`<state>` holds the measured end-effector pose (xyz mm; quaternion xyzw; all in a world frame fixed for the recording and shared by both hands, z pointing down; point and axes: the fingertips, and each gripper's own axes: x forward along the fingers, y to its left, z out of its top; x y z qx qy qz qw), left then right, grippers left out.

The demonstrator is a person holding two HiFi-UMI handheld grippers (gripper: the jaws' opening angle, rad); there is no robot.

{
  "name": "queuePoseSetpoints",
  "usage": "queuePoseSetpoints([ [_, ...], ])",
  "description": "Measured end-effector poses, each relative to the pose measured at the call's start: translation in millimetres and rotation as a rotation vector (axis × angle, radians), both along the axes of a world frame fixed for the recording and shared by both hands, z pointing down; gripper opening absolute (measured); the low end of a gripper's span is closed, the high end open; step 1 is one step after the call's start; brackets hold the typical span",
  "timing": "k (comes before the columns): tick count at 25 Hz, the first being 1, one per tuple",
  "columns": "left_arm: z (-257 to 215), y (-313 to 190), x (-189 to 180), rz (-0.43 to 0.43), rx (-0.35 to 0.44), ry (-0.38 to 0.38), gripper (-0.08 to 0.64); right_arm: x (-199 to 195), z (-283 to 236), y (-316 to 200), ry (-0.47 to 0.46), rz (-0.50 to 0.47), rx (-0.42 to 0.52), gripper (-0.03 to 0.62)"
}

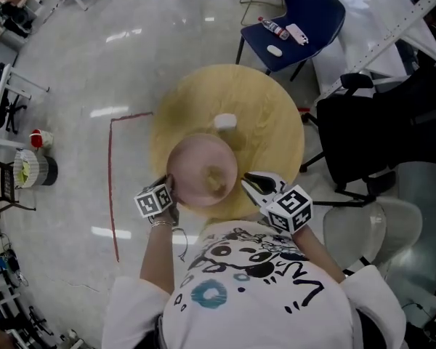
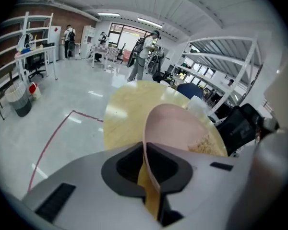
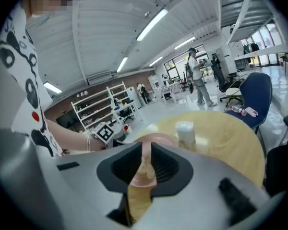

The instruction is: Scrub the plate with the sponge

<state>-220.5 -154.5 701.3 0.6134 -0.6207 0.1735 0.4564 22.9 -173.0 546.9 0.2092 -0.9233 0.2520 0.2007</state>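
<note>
A pink plate (image 1: 200, 164) with brown crumbs on it lies at the near edge of a round wooden table (image 1: 265, 100). My left gripper (image 1: 168, 189) is shut on the plate's left rim, and in the left gripper view the rim (image 2: 151, 143) runs between the jaws. A white sponge (image 1: 225, 121) rests on the table just beyond the plate, untouched. My right gripper (image 1: 253, 185) hovers at the plate's right side, shut with nothing in it. In the right gripper view the plate (image 3: 158, 139) and the sponge (image 3: 185, 131) lie ahead of the jaws.
A blue chair (image 1: 305, 9) with a bottle and small items stands beyond the table. A black bag on a chair (image 1: 378, 129) sits at the right, and a pale chair (image 1: 374, 227) is nearer. Red tape (image 1: 110, 180) marks the floor on the left.
</note>
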Motion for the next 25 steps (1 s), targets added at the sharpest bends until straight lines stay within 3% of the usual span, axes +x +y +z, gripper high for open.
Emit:
queuePoseSetpoints([
  [3, 1.1, 18.7, 23.2, -0.002, -0.011, 0.015, 0.031, -19.5, 50.8, 30.8, 0.120, -0.124, -0.127, 0.153],
  [5, -0.6, 22.6, 39.3, 0.013, -0.008, 0.008, 0.031, -26.9, 78.5, 46.5, 0.196, -0.158, -0.202, 0.175],
  [7, -5.5, 21.0, 55.9, 0.031, 0.012, 0.014, 0.029, -24.5, 103.4, 50.4, 0.301, -0.120, -0.209, 0.192],
  [10, -7.7, 16.4, 77.8, 0.081, 0.036, 0.044, 0.029, -14.5, 126.9, 43.2, 0.413, 0.000, -0.140, 0.196],
  [12, -5.7, 13.4, 87.8, 0.118, 0.042, 0.062, 0.029, -12.7, 134.5, 41.9, 0.420, 0.037, -0.127, 0.203],
  [16, 5.4, 10.5, 90.1, 0.181, 0.032, 0.060, 0.029, -13.9, 145.0, 41.9, 0.387, 0.068, -0.185, 0.201],
  [19, 8.5, 7.9, 90.3, 0.210, 0.033, 0.072, 0.031, -10.8, 150.9, 38.9, 0.371, 0.080, -0.233, 0.132],
  [22, 6.8, 7.8, 91.7, 0.246, 0.040, 0.076, 0.031, -9.4, 146.2, 39.2, 0.404, 0.046, -0.220, 0.055],
  [25, 5.5, 8.6, 93.3, 0.276, 0.051, 0.079, 0.031, -13.1, 137.2, 36.8, 0.415, 0.019, -0.185, 0.046],
])
